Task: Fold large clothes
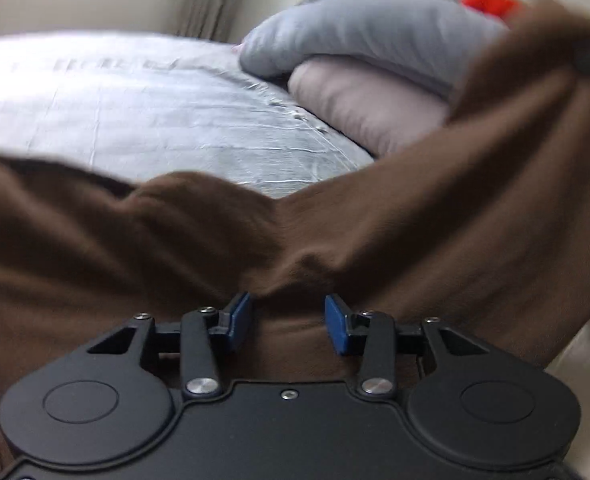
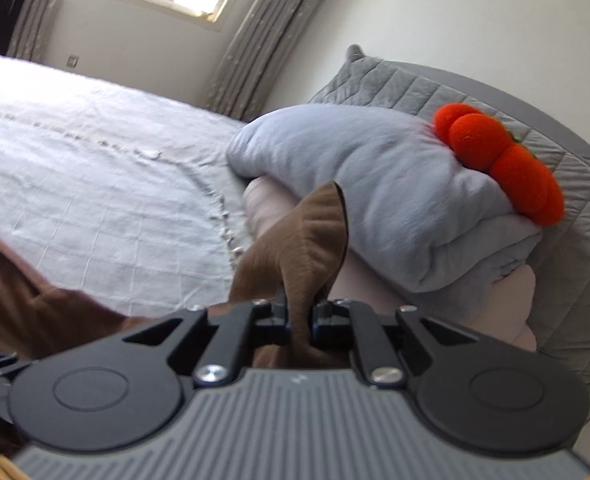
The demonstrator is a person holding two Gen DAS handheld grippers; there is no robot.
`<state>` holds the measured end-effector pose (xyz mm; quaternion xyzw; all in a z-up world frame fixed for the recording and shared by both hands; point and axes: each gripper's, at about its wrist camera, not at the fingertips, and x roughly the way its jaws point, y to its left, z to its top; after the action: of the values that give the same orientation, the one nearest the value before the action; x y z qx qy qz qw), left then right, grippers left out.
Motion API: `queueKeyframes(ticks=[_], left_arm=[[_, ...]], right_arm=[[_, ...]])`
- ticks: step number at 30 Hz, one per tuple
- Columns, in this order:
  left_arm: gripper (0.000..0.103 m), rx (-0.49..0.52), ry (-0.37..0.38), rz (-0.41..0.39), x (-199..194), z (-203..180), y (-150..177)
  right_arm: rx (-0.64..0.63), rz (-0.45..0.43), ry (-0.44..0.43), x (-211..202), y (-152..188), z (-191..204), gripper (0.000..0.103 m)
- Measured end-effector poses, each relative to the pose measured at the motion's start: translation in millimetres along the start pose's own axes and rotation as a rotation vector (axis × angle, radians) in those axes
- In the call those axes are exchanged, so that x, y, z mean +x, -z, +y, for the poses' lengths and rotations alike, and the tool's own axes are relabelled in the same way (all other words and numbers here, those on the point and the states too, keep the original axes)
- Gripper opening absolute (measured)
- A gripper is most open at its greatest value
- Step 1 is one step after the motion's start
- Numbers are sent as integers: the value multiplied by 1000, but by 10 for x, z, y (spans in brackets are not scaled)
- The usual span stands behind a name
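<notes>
No readable writing is showing anywhere — the right gripper point(image 2: 302, 322) is clamping a fold of the brown garment point(image 1: 375, 248), the left gripper point(image 1: 288, 322) is hovering with fingers apart just above it, the grey pillows point(image 2: 375, 192) lying beyond on the bed point(image 1: 135, 112).

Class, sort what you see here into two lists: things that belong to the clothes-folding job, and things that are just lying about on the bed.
Belongs to the job:
brown garment
left gripper, open
right gripper, shut on the garment

Just lying about:
grey duvet
pink pillow
orange plush toy
quilted cushion
</notes>
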<state>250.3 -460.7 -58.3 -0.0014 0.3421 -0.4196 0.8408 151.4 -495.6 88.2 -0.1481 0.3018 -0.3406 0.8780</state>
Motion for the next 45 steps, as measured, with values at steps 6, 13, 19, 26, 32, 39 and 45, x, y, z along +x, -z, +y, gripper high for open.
queueKeyframes(ticks=[6, 13, 19, 26, 32, 39, 45], left_arm=[[70, 36, 78, -25, -690, 138, -107], [96, 21, 10, -81, -1926, 944, -324], [103, -85, -105, -125, -2870, 1913, -246], [103, -192, -191, -163, -3514, 2792, 96], [103, -321, -172, -188, -3653, 3255, 414], [103, -478, -96, -176, -3545, 3554, 533], [88, -488, -68, -68, -3006, 3476, 456]], right_arm=[[-56, -85, -17, -263, -243, 163, 8], [17, -143, -174, -833, -796, 322, 8], [12, -168, -354, -1291, -1192, 850, 8], [-33, -126, -598, -1624, -1467, 1864, 8], [-65, 1, -807, -1651, -1407, 2770, 27], [9, 36, -977, -1592, -1300, 2628, 66], [88, 77, -861, -1108, -987, 2067, 74]])
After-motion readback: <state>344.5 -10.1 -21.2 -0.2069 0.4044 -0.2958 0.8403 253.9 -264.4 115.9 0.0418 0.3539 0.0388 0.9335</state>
